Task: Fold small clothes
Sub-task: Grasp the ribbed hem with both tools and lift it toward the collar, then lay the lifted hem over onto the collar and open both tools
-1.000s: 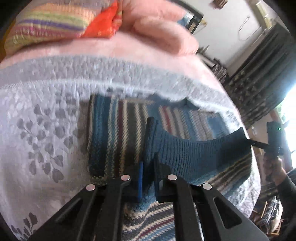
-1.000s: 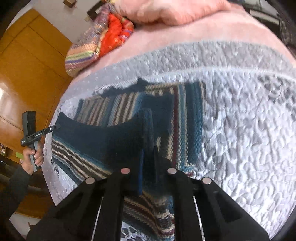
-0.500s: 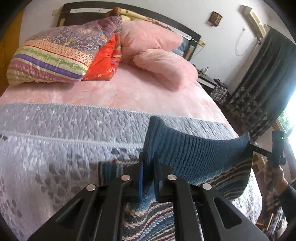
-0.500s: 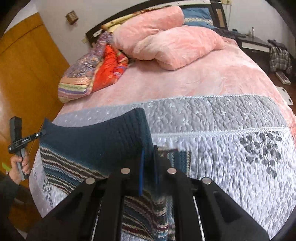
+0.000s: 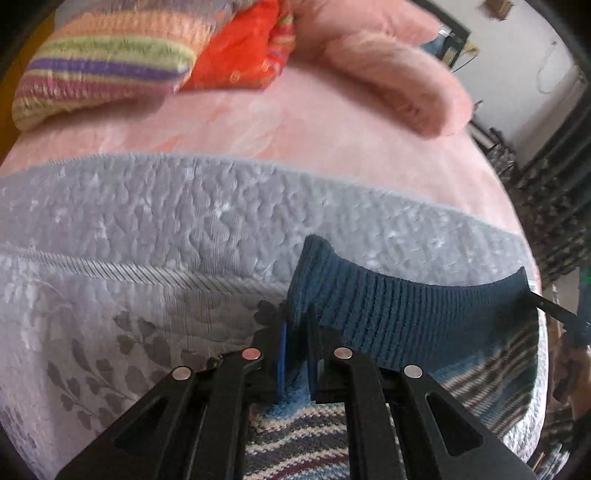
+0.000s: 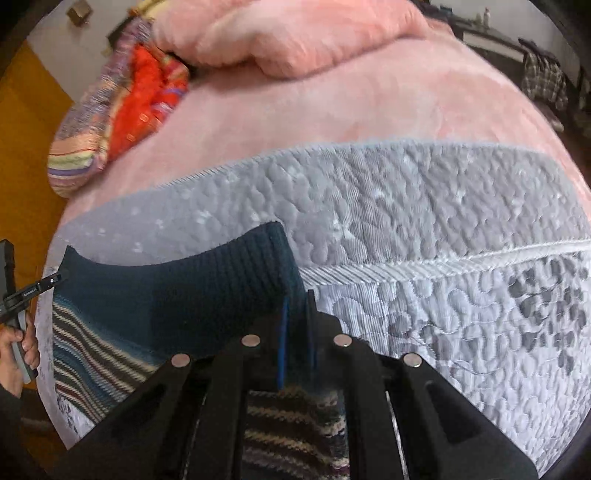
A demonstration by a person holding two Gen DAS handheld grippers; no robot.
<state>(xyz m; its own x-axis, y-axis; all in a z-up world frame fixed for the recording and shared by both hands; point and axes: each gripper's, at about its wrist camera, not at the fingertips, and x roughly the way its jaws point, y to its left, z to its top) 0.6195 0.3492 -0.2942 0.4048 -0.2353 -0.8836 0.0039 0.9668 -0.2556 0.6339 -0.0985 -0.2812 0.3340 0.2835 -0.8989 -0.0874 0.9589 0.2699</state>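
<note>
The left gripper [image 5: 297,345] is clamped on one corner of the striped sweater's [image 5: 399,317] dark ribbed hem, and the right gripper [image 6: 297,332] is clamped on the other corner. The hem stretches raised between them, above the grey quilt [image 6: 424,206]; pink pillows [image 5: 388,85] lie far ahead.

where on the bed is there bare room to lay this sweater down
Free: the grey quilt ahead of both grippers, up to the pink blanket, also bare before its pillows. Crowded: the near edge, where the sweater hangs between the grippers.
</note>
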